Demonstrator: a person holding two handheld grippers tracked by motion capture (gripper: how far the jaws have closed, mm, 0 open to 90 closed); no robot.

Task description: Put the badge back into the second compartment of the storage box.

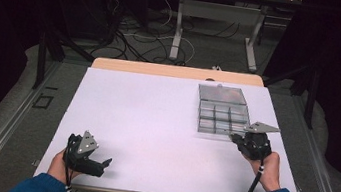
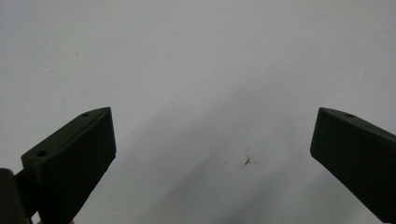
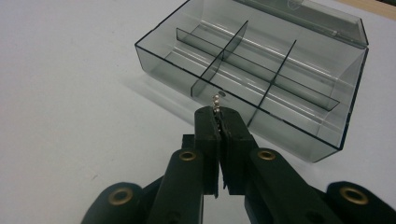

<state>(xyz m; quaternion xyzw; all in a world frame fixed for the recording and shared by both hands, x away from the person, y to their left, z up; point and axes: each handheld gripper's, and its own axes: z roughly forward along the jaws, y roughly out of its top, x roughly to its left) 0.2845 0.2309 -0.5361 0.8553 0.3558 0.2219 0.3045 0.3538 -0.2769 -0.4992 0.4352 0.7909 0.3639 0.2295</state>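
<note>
Black plastic, the right claw [image 3: 218, 112] is pinched shut on one tiny silvery metal piece [image 3: 217, 100], too small to identify, poking up past its tips. Just beyond, at 12 o'clock, sits one smoky clear plastic organiser box [image 3: 243, 135], rectangular, with thin dividers making six compartments and its hinged lid [image 3: 303, 16] laid open behind. In the high view the box [image 1: 219, 128] lies at 2 o'clock on the matte white surface [image 1: 154, 124]. The left claw [image 2: 212, 154], at 7 o'clock, gapes wide and holds nothing.
</note>
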